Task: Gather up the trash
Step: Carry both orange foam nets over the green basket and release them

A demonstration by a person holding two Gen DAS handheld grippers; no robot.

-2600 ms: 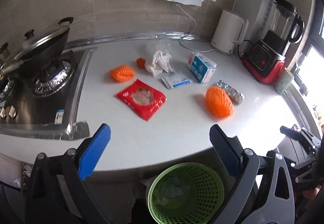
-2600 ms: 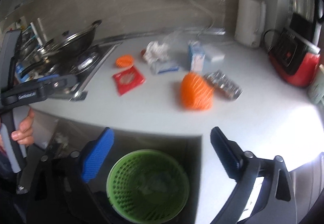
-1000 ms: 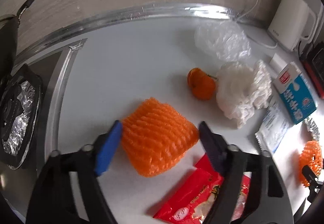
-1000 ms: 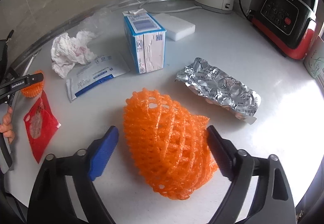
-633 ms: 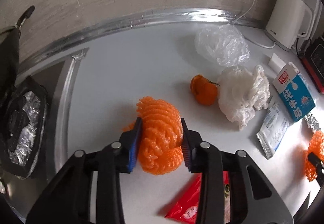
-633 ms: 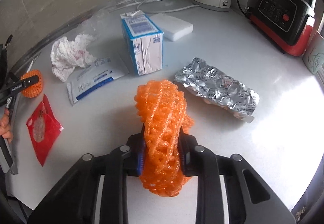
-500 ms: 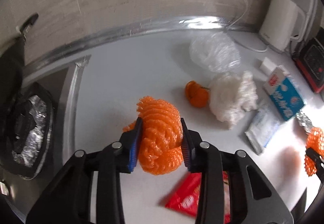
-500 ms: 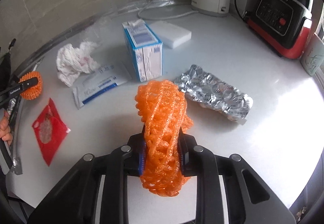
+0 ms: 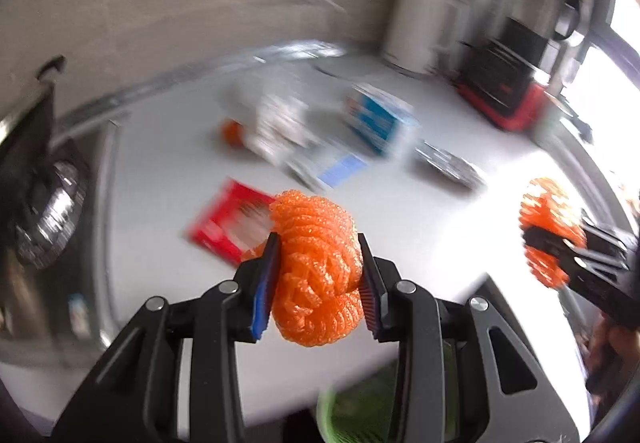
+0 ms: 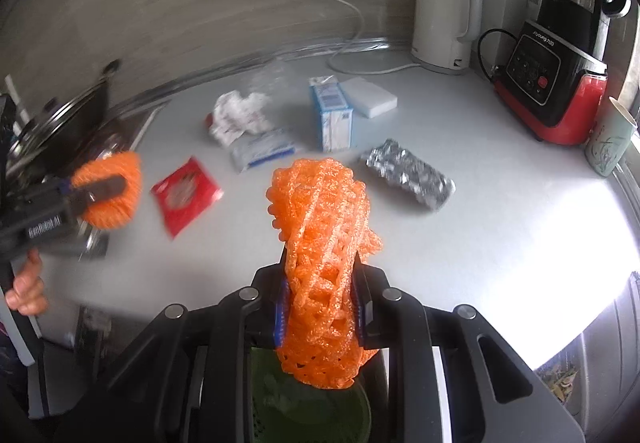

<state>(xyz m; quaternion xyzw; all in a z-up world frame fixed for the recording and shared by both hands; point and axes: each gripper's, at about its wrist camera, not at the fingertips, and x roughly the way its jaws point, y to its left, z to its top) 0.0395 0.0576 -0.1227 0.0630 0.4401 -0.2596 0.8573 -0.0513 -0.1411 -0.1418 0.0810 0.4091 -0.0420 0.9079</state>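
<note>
Two orange foam nets are off the counter, one in each tool. We note the left gripper (image 9: 318, 275) pinched on the dense foam net (image 9: 316, 271), the blue pads pressed into its sides; the same net (image 10: 110, 195) shows in the right wrist view above the edge of the stove. The right gripper (image 10: 320, 313) is clamped narrow on the open-mesh foam net (image 10: 322, 259), which stands up between the pads and droops below them. Under it we see part of the green bin (image 10: 312, 407), mostly hidden by the gripper body; in the left wrist view a green blur (image 9: 360, 407) sits at the same low spot.

On the white counter (image 10: 500, 227) lie:
- red snack packet (image 10: 186, 195), flat, near the stove
- crumpled tissue (image 10: 238, 115)
- white-and-blue sachet (image 10: 262, 149), just in front of the tissue
- blue-and-white carton (image 10: 332, 115), upright
- foil pack (image 10: 408, 173), to the right of the carton

The left wrist view is motion-blurred; fine detail there cannot be read. A kettle (image 10: 442, 19) and a blender (image 10: 560, 75) stand at the back.
</note>
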